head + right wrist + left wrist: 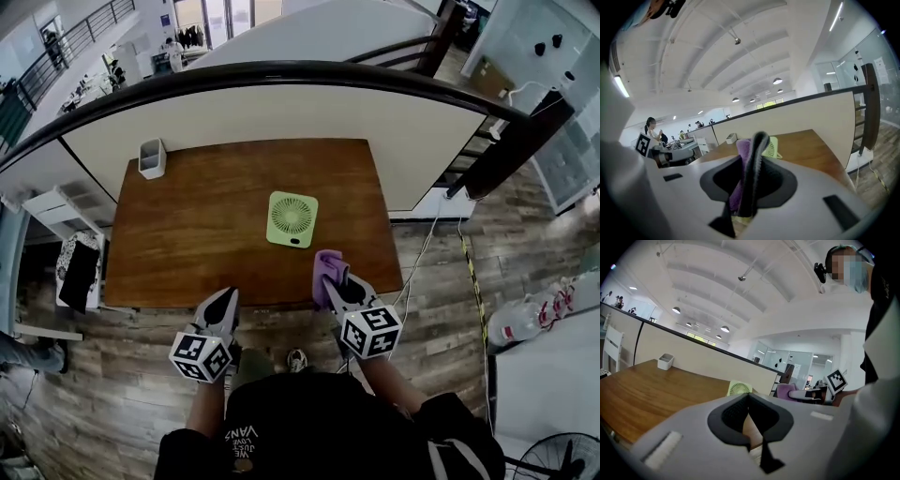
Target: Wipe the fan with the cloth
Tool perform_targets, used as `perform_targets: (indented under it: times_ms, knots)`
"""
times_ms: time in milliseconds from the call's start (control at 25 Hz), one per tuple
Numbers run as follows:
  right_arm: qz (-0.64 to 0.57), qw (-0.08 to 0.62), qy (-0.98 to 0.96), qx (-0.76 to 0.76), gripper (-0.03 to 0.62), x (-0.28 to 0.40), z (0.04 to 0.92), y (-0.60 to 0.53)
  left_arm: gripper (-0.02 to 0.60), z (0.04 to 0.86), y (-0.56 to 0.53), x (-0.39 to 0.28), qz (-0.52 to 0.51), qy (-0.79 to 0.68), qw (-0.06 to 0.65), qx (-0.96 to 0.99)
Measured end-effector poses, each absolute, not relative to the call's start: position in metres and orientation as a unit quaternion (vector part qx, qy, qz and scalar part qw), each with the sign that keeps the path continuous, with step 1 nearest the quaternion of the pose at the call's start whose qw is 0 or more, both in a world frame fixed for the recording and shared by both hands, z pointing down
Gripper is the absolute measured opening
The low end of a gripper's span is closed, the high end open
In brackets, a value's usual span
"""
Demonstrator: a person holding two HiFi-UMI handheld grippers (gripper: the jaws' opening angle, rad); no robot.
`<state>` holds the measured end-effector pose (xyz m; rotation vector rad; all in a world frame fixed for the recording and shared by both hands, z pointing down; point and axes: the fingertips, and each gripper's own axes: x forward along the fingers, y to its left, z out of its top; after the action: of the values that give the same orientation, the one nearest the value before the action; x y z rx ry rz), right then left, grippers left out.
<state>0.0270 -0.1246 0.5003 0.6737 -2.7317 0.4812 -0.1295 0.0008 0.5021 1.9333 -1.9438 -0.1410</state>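
A small light-green fan [292, 218] lies flat on the brown wooden table [206, 216], right of its middle; it also shows in the left gripper view as the fan [739, 388] and past the cloth in the right gripper view as the fan [774, 146]. My right gripper [330, 273] is shut on a purple cloth [328, 268] at the table's near edge, just short of the fan; the cloth [743, 161] sits squeezed between its jaws. My left gripper [223, 302] hangs at the near edge, left of the right one, shut and empty.
A white rectangular holder [151, 157] stands at the table's far left corner. A white partition wall [281, 103] with a dark rail runs behind the table. A white cable [427, 246] trails over the wooden floor on the right.
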Motion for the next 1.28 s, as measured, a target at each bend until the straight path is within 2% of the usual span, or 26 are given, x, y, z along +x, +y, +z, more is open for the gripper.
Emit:
perform_targets:
  times_ms: [320,800,1120,1160,1240,1280]
  knots:
    - [0.170,0.155,-0.938,0.260,0.094,-0.010,0.512,-0.158,0.012,0.525,-0.058,-0.168,-0.041,-0.653,0.226,0.722]
    - [0.168,0.158,-0.911,0.341,0.094,-0.064,0.526,-0.193,0.014,0.554,-0.149,-0.219,0.037,-0.568,0.230,0.789]
    - [0.156,0.175,-0.903,0.361,0.095,-0.099,0.540,-0.206,0.019,0.588,-0.186,-0.218,0.062,-0.494,0.250,0.831]
    - [0.154,0.175,-0.903,0.360,0.094,-0.103,0.541,-0.207,0.040,0.592,-0.189,-0.216,0.062,-0.485,0.253,0.835]
    - [0.148,0.173,-0.906,0.358,0.094,-0.113,0.542,-0.209,0.126,0.599,-0.194,-0.210,0.066,-0.469,0.258,0.842]
    - [0.145,0.173,-0.907,0.356,0.094,-0.119,0.543,-0.210,0.127,0.603,-0.196,-0.207,0.070,-0.460,0.260,0.846]
